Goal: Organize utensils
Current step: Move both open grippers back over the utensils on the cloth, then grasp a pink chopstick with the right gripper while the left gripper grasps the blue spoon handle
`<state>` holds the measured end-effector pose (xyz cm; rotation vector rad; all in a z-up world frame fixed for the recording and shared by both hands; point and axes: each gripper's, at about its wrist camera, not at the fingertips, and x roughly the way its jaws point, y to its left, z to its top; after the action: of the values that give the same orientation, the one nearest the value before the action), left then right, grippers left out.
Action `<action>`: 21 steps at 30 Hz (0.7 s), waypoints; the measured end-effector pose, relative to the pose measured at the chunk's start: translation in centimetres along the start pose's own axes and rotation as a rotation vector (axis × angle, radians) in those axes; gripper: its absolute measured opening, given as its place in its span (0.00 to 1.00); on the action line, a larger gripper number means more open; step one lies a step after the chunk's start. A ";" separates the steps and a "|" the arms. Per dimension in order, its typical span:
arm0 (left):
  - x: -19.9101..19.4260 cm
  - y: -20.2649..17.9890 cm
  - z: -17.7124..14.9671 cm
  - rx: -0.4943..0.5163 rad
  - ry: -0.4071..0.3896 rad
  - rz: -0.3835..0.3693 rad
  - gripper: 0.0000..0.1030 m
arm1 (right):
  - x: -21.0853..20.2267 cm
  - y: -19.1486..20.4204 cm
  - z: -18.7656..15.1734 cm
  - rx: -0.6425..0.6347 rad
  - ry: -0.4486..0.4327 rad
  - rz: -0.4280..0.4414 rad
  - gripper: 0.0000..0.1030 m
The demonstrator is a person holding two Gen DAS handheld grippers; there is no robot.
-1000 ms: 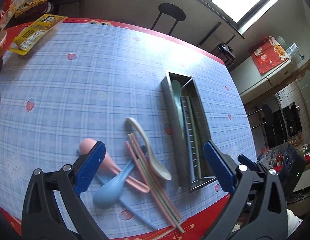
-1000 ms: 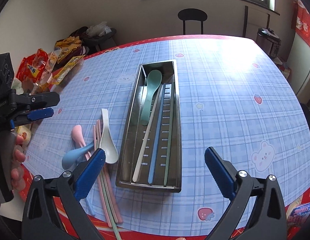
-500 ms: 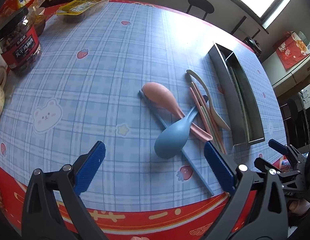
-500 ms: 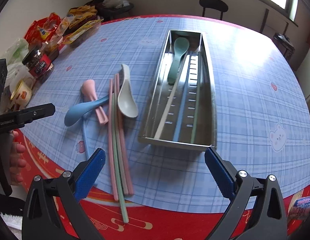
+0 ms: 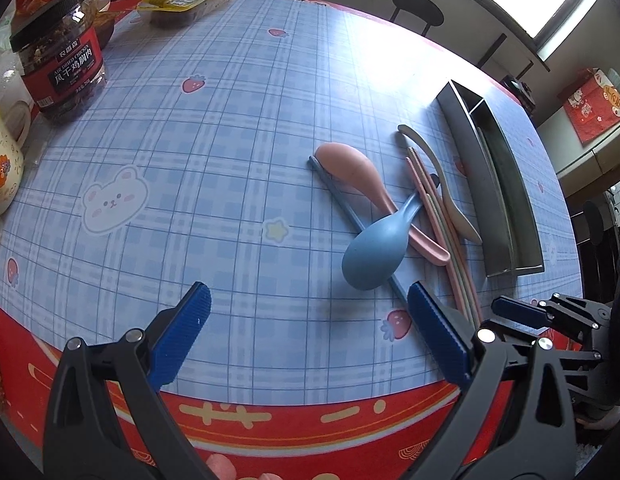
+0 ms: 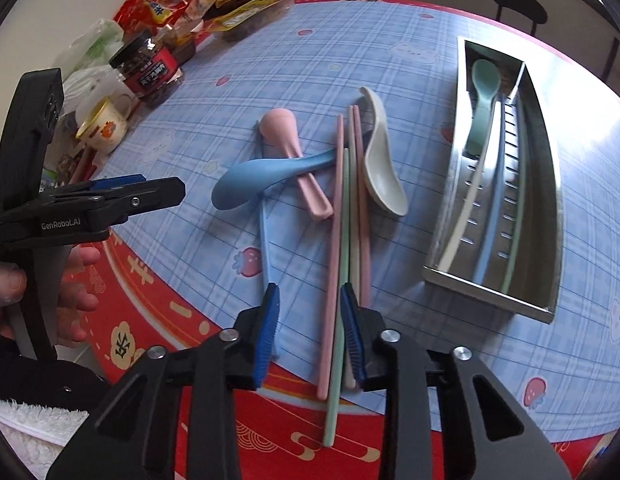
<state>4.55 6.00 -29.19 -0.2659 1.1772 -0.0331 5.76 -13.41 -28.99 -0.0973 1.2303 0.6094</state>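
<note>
right gripper (image 6: 310, 330): jaws narrowed but not closed, one at each side of the near ends of a pink chopstick (image 6: 331, 272) and a green chopstick (image 6: 341, 280); i cannot tell if the pads touch them.
chopsticks: a bundle of pink, green and pale sticks lies straight ahead of the right gripper, their near ends over the red edge of the worktop (image 6: 429, 380).
blue chopstick (image 6: 266, 248): just left of the right gripper's left finger, going away under the spoons.
spoons: further ahead, a blue spoon (image 6: 246, 184) lies across a pink spoon (image 6: 294, 148); a cream spoon (image 6: 383, 168) is on the right side of the sticks.
metal tray (image 6: 549, 184): ahead and to the right of the right gripper, apart from the pile; it holds a green spoon (image 6: 483, 96) and long sticks.
left gripper (image 5: 310, 328): jaws wide open, holding nothing, above the worktop near its edge; the blue spoon (image 5: 375, 252) is just ahead, toward its right finger.
far left: a red-label jar (image 6: 146, 68) and a mug (image 6: 106, 124).
</note>
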 end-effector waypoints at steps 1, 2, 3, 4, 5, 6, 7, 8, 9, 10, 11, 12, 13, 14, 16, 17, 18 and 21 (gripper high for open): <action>0.0 0.1 -0.1 -0.001 0.002 -0.002 0.94 | 0.3 0.0 0.3 -0.008 0.008 0.003 0.20; 0.0 0.1 -0.1 -0.001 0.003 -0.004 0.94 | 0.7 0.1 0.6 -0.015 0.013 0.001 0.17; 0.0 0.1 -0.2 0.000 0.003 -0.007 0.95 | 1.0 0.1 0.8 -0.020 0.019 -0.006 0.15; 0.0 0.2 -0.3 0.001 0.002 -0.009 0.95 | 1.4 0.1 1.0 -0.020 0.026 -0.013 0.15; 0.0 0.2 -0.4 0.002 0.003 -0.009 0.95 | 1.7 -0.1 1.2 -0.018 0.031 -0.022 0.15; 0.0 0.2 -0.4 0.002 0.004 -0.009 0.95 | 2.0 -0.2 1.3 -0.011 0.037 -0.026 0.15; 0.0 0.3 -0.5 0.001 0.005 -0.010 0.95 | 2.2 -0.4 1.3 -0.004 0.042 -0.024 0.15; 0.0 0.3 -0.5 0.000 0.006 -0.011 0.94 | 2.3 -0.5 1.3 0.000 0.046 -0.023 0.15; 0.0 0.4 -0.5 -0.003 0.006 -0.012 0.95 | 2.5 -0.5 1.4 0.001 0.050 -0.024 0.15; 0.1 0.4 -0.5 -0.006 0.007 -0.013 0.94 | 2.7 -0.4 1.4 -0.001 0.053 -0.026 0.14; 0.1 0.4 -0.5 -0.006 0.008 -0.015 0.94 | 2.8 -0.4 1.4 -0.002 0.056 -0.027 0.14; 0.1 0.4 -0.5 -0.006 0.009 -0.018 0.95 | 2.9 -0.4 1.4 -0.003 0.058 -0.029 0.13; 0.2 0.4 -0.5 -0.005 0.011 -0.023 0.94 | 2.9 -0.4 1.5 -0.005 0.054 -0.030 0.13; 0.2 0.3 -0.4 -0.002 0.014 -0.025 0.95 | 3.0 -0.3 1.6 -0.006 0.053 -0.031 0.13; 0.4 -0.1 -0.5 0.011 0.020 -0.028 0.94 | 3.2 -0.3 1.9 0.000 0.052 -0.034 0.13; 0.4 -0.4 -0.6 0.018 0.024 -0.029 0.95 | 3.2 -0.4 2.0 0.005 0.049 -0.034 0.13; 0.5 -0.6 -0.6 0.026 0.030 -0.029 0.95 | 3.3 -0.5 2.2 0.010 0.048 -0.034 0.13; 0.9 -1.5 -0.8 0.058 0.047 -0.026 0.94 | 3.7 -0.6 2.4 0.015 0.051 -0.047 0.13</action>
<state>4.34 4.19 -29.97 -0.2300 1.2177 -0.0962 8.80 -11.62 -31.64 -0.1298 1.2784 0.5597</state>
